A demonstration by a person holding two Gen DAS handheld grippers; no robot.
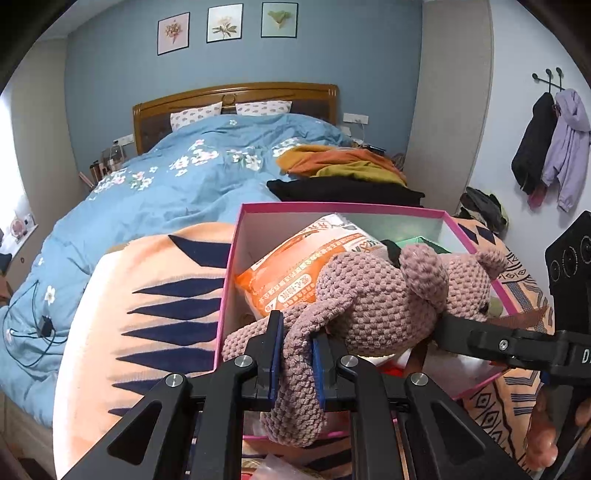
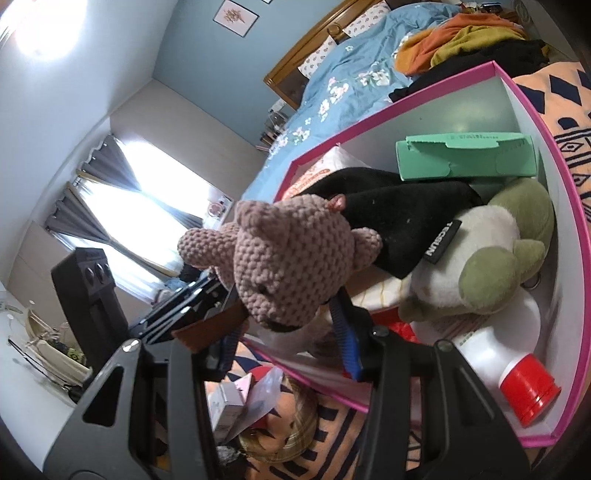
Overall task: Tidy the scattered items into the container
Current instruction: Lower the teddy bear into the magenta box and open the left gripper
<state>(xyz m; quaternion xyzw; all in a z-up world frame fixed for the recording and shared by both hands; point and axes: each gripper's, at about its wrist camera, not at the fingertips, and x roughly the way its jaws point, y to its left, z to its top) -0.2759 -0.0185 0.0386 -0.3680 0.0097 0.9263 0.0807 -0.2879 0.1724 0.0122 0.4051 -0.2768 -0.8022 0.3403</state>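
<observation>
Left gripper (image 1: 295,363) jaws narrow, clamped on crochet bear (image 1: 373,302) leg. Right gripper (image 2: 286,343) jaws half-wide, gripping the bear's head. Bear held over the pink box (image 1: 258,210) on the bed, above the orange packet (image 1: 295,266).

— What sort of place is this?

— A bedroom in a home. A wooden headboard (image 1: 236,96) stands against a blue wall, with two patterned pillows (image 1: 229,110) and a blue floral duvet (image 1: 177,177) spread over the bed.

— Anything else that says lived-in?

— Three framed flower prints (image 1: 225,24) hang above the bed, jackets (image 1: 550,144) hang from wall hooks, and loose orange and black clothes (image 1: 343,170) lie heaped on the covers. In the right wrist view, dark curtains (image 2: 92,192) frame a bright window.
</observation>
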